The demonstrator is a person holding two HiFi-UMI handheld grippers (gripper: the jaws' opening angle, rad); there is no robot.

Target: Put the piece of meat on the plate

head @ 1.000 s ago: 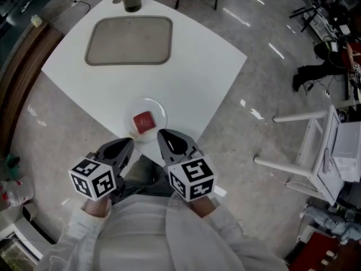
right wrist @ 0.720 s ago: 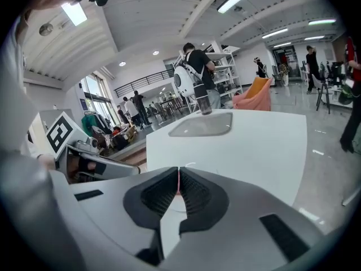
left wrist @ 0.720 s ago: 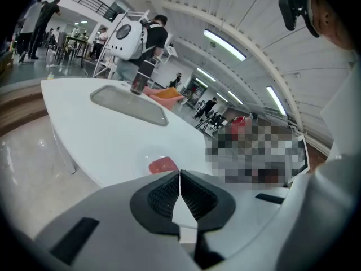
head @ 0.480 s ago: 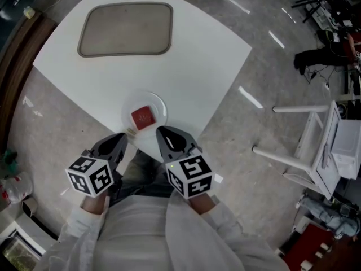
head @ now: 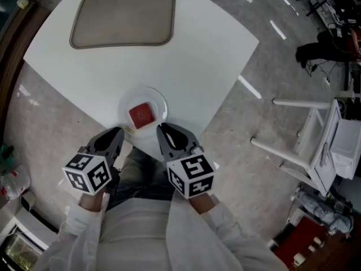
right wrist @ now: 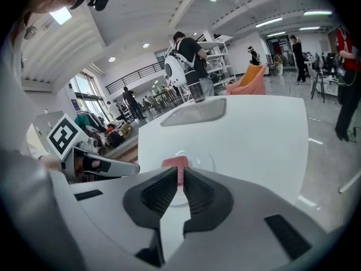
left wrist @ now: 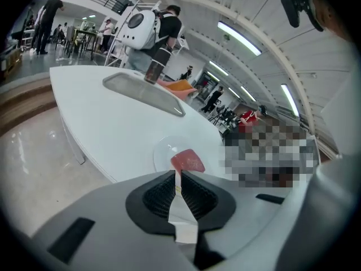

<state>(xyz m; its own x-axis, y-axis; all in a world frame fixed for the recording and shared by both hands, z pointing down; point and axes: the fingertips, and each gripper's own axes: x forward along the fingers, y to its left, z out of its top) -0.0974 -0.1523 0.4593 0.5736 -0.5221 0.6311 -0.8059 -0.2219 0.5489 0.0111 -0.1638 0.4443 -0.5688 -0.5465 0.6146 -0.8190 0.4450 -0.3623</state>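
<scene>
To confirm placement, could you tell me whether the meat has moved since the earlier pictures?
No; the meat still sits at the plate's centre.

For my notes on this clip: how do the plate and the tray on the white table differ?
Shape: the plate is round, the tray rectangular with rounded corners.
Look: the plate is clear, the tray dull grey-brown.
Size: the tray is much larger.
Load: the plate holds the meat; the tray shows nothing on it.
Both lie flat on the table.
</scene>
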